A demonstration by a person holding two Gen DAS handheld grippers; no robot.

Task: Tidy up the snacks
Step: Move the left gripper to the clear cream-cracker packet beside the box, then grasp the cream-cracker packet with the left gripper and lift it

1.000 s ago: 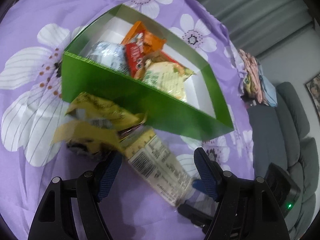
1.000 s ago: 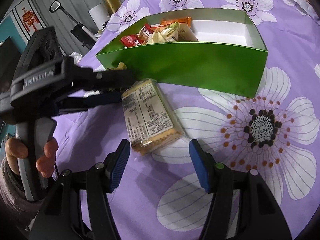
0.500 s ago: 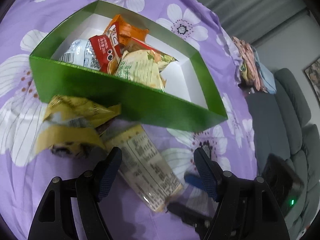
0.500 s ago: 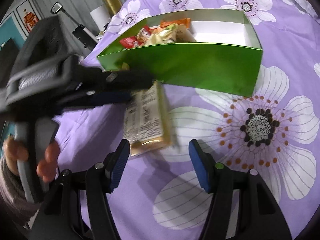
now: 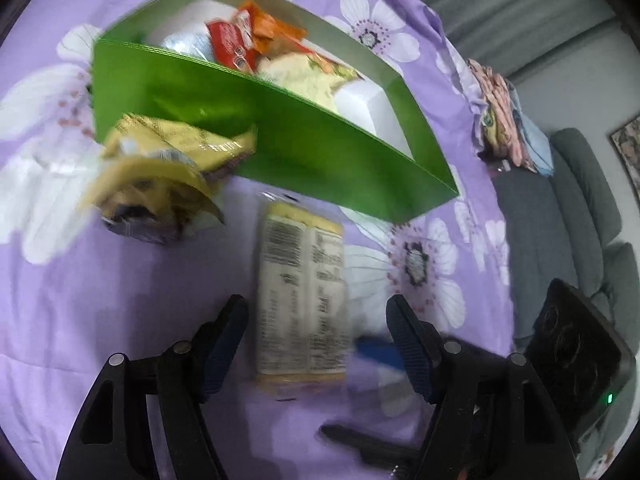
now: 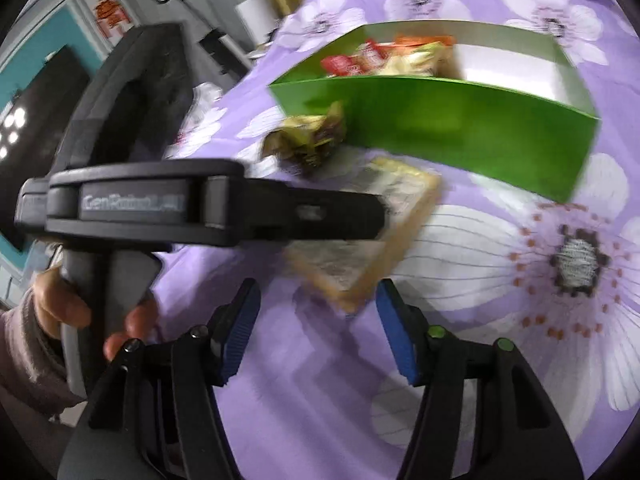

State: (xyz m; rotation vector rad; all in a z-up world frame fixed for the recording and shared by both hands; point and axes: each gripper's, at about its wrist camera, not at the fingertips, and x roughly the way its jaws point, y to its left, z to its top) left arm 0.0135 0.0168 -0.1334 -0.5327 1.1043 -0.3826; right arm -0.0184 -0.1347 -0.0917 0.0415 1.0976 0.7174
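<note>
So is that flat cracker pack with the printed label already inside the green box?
No, the cracker pack lies on the purple flowered cloth outside the green box, in front of its near wall.

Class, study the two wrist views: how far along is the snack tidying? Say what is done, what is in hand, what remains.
Done: several packets, one a red packet, already lie in the green box. In hand: nothing; the left tongs and right tongs are open around the cracker pack. Left: that pack and the yellow wrappers, both on the purple cloth outside the box.
</note>
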